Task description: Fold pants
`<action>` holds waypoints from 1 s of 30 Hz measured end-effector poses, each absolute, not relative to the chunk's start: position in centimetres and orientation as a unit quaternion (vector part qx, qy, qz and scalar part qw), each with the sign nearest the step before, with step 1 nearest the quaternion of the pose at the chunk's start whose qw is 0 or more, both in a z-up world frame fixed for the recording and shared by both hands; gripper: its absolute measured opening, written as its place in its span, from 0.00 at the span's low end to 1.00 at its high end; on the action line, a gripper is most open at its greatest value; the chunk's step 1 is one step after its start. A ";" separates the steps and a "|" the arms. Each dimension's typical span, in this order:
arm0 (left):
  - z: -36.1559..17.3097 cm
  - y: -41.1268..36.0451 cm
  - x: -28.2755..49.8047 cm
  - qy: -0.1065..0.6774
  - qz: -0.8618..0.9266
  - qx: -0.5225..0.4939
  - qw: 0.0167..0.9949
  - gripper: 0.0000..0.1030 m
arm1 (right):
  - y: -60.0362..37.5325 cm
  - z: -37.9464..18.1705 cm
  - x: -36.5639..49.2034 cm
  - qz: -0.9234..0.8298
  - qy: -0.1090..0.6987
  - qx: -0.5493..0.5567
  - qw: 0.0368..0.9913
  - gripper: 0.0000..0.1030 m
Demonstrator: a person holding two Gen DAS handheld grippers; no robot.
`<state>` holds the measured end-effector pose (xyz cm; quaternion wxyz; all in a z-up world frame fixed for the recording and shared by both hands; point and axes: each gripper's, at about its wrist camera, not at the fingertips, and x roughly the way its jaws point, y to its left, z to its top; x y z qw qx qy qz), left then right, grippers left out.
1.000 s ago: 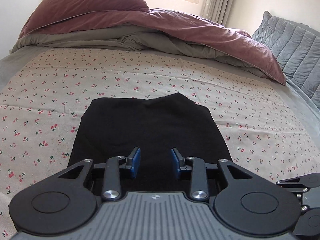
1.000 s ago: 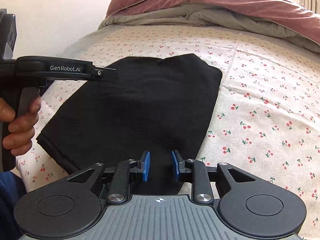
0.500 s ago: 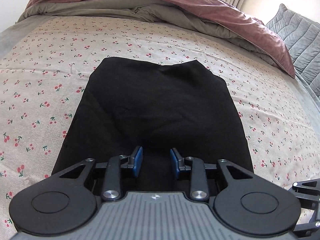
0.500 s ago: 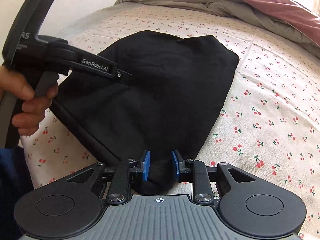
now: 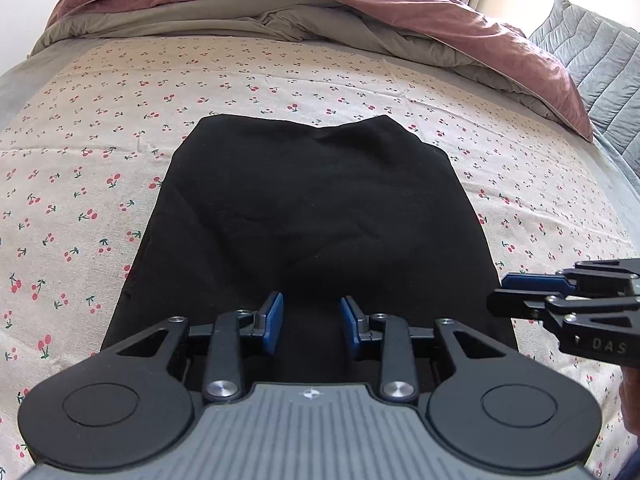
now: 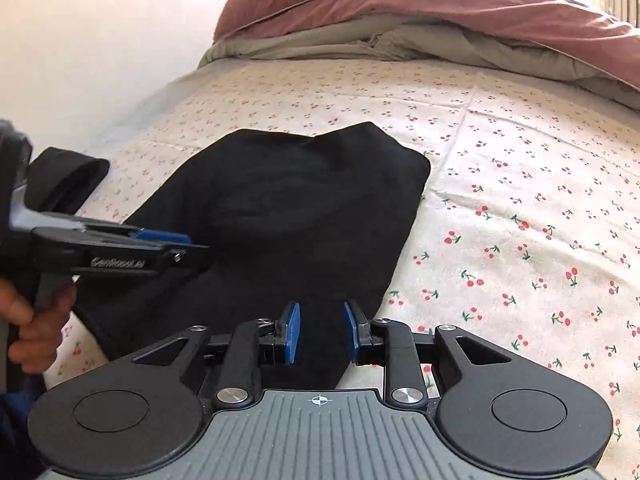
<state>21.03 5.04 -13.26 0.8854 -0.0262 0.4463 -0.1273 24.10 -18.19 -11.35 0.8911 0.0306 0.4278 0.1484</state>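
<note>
Since a second ago, both tools moved in lower over the near hem of the pants [image 5: 320,208], lying flat and already folded on the sheet [image 5: 80,140]; right gripper [image 6: 322,330] shifted to the near right corner. Probably lining up for the next fold, hem toward the far edge. Left gripper [image 5: 311,322] part open above the hem, holding nothing. Right fingers [image 6: 291,332] a little narrower, corner cloth showing in the gap, no pinch evident.

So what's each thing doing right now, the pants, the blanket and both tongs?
Black pants: folded, lying flat on the cherry sheet.
Blanket: bunched up at the far end.
Left tongs: open, nothing gripped.
Right tongs: open, over the pants' near edge.
</note>
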 end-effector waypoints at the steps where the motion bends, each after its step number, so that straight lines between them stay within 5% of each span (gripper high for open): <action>1: -13.3 5.1 21.0 0.446 -0.129 -0.026 0.885 0.35 | -18.1 -11.8 25.0 0.147 0.429 0.026 0.891 0.25; 17: -12.7 6.9 21.7 0.445 -0.140 -0.073 0.882 0.38 | -21.6 -11.8 27.9 0.033 0.400 0.088 0.912 0.28; 19: -12.0 8.0 21.8 0.430 -0.125 -0.082 0.890 0.58 | -21.7 -11.1 27.4 0.043 0.402 0.109 0.908 0.28; 25: -10.5 11.9 22.9 0.406 -0.080 -0.097 0.905 0.85 | -22.9 -9.9 25.9 0.060 0.413 0.168 0.893 0.36; 30: -11.2 15.0 24.1 0.431 -0.072 -0.161 0.885 0.91 | -24.4 -10.9 25.0 0.098 0.443 0.258 0.853 0.42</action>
